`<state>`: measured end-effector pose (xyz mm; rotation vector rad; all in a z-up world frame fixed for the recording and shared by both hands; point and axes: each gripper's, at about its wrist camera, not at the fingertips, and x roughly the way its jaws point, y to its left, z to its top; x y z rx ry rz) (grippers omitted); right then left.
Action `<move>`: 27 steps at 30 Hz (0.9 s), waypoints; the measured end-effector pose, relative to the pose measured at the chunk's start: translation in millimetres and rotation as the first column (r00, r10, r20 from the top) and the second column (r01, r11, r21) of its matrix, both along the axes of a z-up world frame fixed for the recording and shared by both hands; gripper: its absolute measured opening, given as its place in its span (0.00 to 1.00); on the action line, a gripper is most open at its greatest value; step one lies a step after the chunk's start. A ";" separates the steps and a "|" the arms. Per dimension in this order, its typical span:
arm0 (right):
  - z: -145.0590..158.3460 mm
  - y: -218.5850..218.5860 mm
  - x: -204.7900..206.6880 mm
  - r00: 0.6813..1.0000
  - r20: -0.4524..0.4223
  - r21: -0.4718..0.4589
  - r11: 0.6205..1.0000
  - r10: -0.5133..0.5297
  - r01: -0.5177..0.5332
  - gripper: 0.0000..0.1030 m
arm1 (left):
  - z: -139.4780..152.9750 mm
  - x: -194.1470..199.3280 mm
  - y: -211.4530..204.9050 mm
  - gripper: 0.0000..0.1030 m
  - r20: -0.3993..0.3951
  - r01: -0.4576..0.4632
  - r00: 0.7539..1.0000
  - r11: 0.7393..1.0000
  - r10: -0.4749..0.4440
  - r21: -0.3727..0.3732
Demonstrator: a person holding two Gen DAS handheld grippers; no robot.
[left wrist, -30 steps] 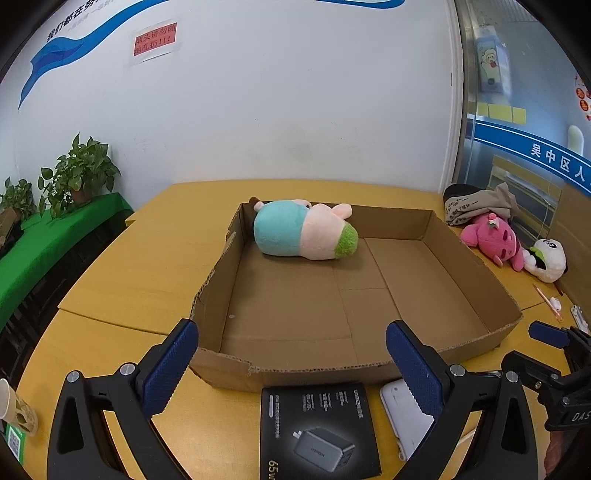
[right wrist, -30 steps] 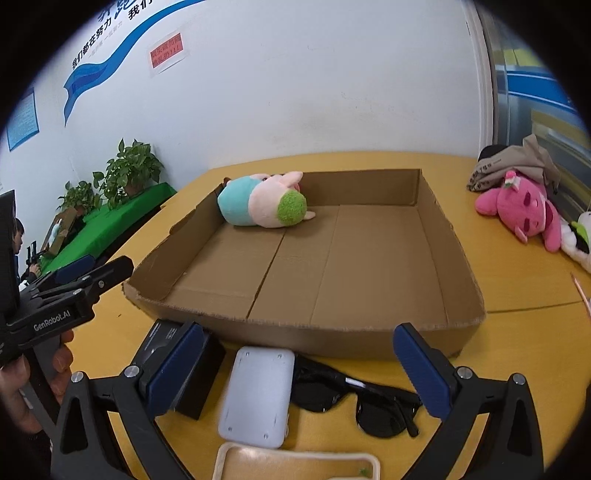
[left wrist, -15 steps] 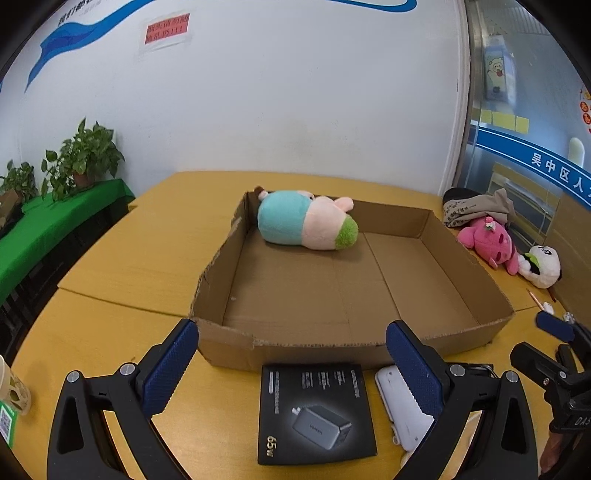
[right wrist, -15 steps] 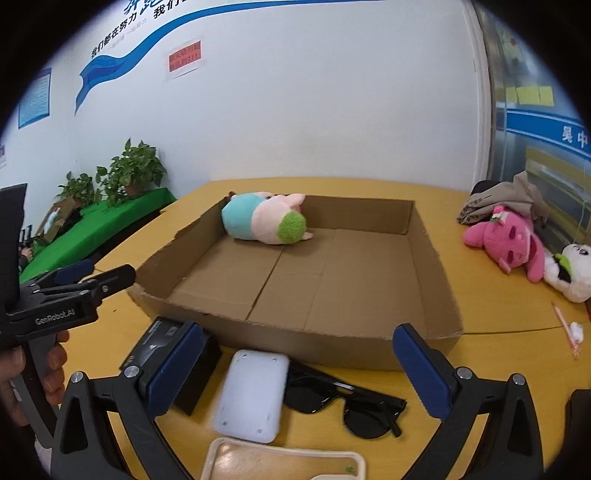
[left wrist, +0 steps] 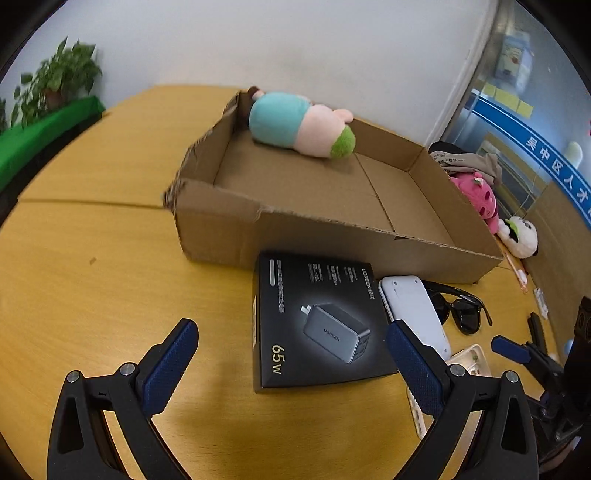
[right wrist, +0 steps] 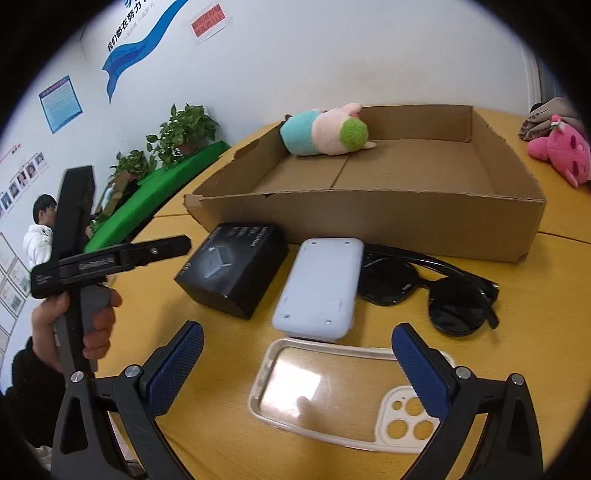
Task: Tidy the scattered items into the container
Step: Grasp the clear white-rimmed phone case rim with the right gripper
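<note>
So, barely started: cardboard box [left wrist: 332, 236] on the table [left wrist: 92, 280] holds only one plush toy [left wrist: 299, 125]. Outside, just before its front wall: black charger box [left wrist: 317, 321] (reads "UGREEN", "65W"), white power bank [right wrist: 321, 288], sunglasses [right wrist: 428, 288], phone case [right wrist: 343, 395]. Left tongs [left wrist: 291, 369] and right tongs [right wrist: 299, 369] both spread wide, empty.

We see potted plants [right wrist: 186, 129] on a green-covered bench [right wrist: 147, 199] against the white wall [left wrist: 295, 48], which carries a blue banner [right wrist: 136, 48] and a red notice [right wrist: 208, 24]. A seated person in white [right wrist: 38, 236] appears at far left in the right wrist view.
</note>
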<state>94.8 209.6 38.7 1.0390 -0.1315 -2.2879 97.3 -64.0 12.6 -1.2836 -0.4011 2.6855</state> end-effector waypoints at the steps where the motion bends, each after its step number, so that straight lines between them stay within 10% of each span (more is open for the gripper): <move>1: 0.2 -1.6 -0.3 1.000 0.001 -0.001 1.000 0.003 -0.003 0.99 | -1.9 -0.7 -0.7 1.00 0.007 -0.001 1.000 1.000 0.001 0.005; 11: -13.4 -13.6 2.9 0.998 0.034 0.085 0.995 0.047 -0.049 0.92 | -8.7 -2.8 6.6 0.98 0.048 0.041 0.998 0.999 -0.042 0.017; 19: -28.1 69.4 -6.3 0.979 0.070 0.189 0.966 -0.190 0.174 0.90 | -1.2 24.3 55.0 0.99 0.061 0.194 0.980 0.981 -0.191 -0.034; 23: -42.7 89.3 -4.8 0.964 0.127 0.213 0.955 -0.234 0.204 0.66 | -0.2 37.3 88.4 0.90 0.077 0.260 0.964 0.959 -0.253 -0.114; 27: -45.0 80.6 2.5 0.974 0.098 0.262 0.950 -0.204 0.172 0.63 | -8.8 41.3 99.1 0.85 0.133 0.265 0.958 0.963 -0.255 -0.059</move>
